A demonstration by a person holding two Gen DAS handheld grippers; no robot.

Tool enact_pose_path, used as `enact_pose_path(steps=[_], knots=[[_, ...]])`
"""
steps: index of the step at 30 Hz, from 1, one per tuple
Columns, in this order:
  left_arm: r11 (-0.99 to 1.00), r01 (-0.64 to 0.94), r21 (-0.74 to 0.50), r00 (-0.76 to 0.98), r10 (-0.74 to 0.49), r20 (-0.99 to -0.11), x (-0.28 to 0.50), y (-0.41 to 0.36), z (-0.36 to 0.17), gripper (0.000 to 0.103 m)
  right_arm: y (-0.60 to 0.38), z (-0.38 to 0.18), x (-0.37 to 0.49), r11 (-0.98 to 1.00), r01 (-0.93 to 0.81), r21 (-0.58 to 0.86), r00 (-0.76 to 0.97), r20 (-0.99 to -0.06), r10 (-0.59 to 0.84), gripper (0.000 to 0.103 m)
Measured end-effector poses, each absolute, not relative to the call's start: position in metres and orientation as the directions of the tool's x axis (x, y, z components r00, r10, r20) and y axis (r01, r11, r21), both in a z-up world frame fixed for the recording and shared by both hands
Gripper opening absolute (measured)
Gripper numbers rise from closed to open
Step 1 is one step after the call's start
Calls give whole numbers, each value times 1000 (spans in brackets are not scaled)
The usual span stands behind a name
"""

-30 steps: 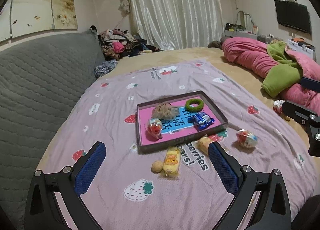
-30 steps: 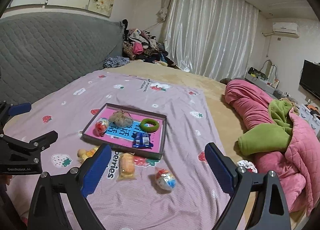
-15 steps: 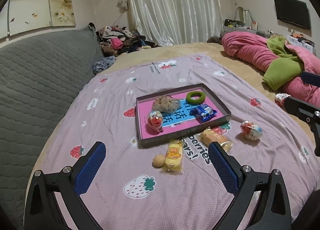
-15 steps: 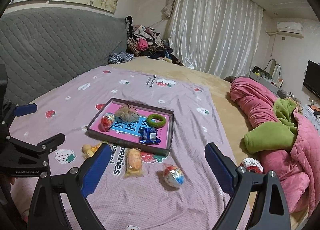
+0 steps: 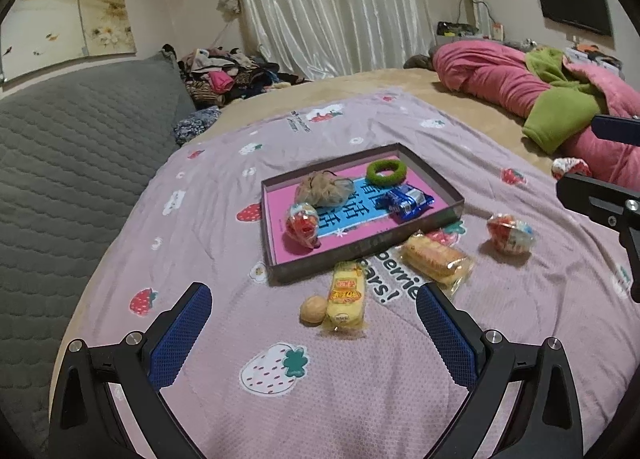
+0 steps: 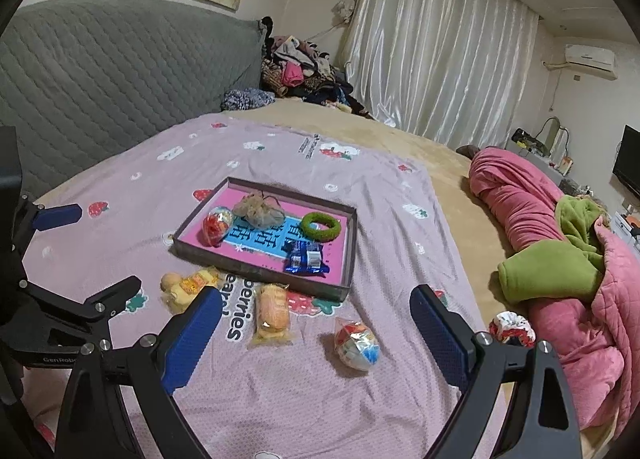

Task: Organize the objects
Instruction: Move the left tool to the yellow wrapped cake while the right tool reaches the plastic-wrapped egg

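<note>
**Four loose items lie outside the tray, both grippers empty**

The tray (image 5: 360, 255) sits on the strawberry-print sheet (image 5: 360, 379) and already holds a foil egg (image 5: 302, 225), a mesh pouch (image 5: 326, 189), a green ring (image 5: 386, 172) and a blue packet (image 5: 408, 201). Outside it, just beside its near wall, lie a yellow cake pack (image 5: 346, 297) with a walnut (image 5: 313, 310) touching its side, a second cake (image 5: 436, 261), and another egg (image 5: 510, 234) further to the right.

The left gripper (image 5: 312, 335) hangs above the sheet with jaws wide and nothing between them; the yellow pack and walnut lie ahead of its gap. The right gripper (image 6: 316, 333) is likewise spread wide and empty, with the loose egg (image 6: 356, 343) and the second cake (image 6: 272, 311) ahead of it.

Handling, as a judgement: the cakes look light and soft in crinkly, probably slippery film, so a gentle pinch across the short middle should suit (hard squeezing would likely crush them). The egg looks rigid but round and wrapped in slick foil, apt to roll or squirt out; taking it across its widest part seems safest. The walnut is small, hard and light, and sits so close to the pack that a finger may nudge both.
</note>
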State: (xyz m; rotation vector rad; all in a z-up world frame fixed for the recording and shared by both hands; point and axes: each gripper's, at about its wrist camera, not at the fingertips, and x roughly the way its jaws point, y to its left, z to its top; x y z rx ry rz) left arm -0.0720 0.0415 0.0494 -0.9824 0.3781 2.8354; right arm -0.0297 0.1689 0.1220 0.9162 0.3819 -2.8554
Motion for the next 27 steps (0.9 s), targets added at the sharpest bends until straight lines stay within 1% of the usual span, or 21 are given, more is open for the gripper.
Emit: enact_pose_path(steps=[13,21,27], knots=[[-964,-205,171,-752,43,-657,-77,46,24,102,169,93,-37,-958,200,-206,-783,-621,-30,95],[-957,-226,180,-740,48,-671,-83,57,13,102,180,84,-39,-957,190,-221,-773,-634,-7,95],[-957,-242,158,-731,72,-679,-94,62,6,102,195,79,-43,-959,171,-224,-767,-642,14,96]])
